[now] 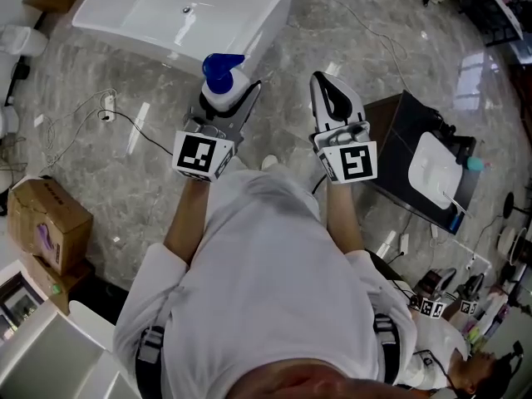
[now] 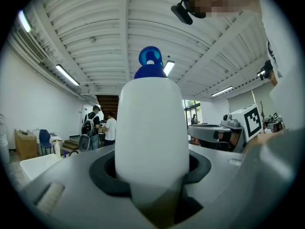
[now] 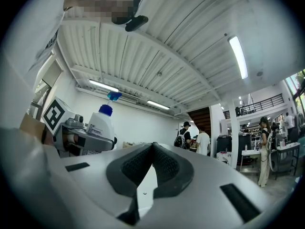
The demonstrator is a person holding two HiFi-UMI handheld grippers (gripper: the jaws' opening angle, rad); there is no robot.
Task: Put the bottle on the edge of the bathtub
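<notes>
White bottle [image 1: 223, 88] with a blue cap stands upright, pinched by the left gripper [image 1: 229, 106] just short of the bathtub [image 1: 273, 19], probably so it can be set down flat on the rim. The right gripper [image 1: 332, 98], equally short of the bathtub, is pressed together and empty. The head view alone shows that gap, while the left gripper view shows the pads hugging the bottle's body.

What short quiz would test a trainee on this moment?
1. True or false: the right gripper holds the bottle.
2. The cap is: A red, B blue, C green.
3. Fill in: the bottle is not yet on the edge of the ___.

Key: 1 false, the left gripper holds it and the right is shut, empty; 2 B; 3 bathtub.
</notes>
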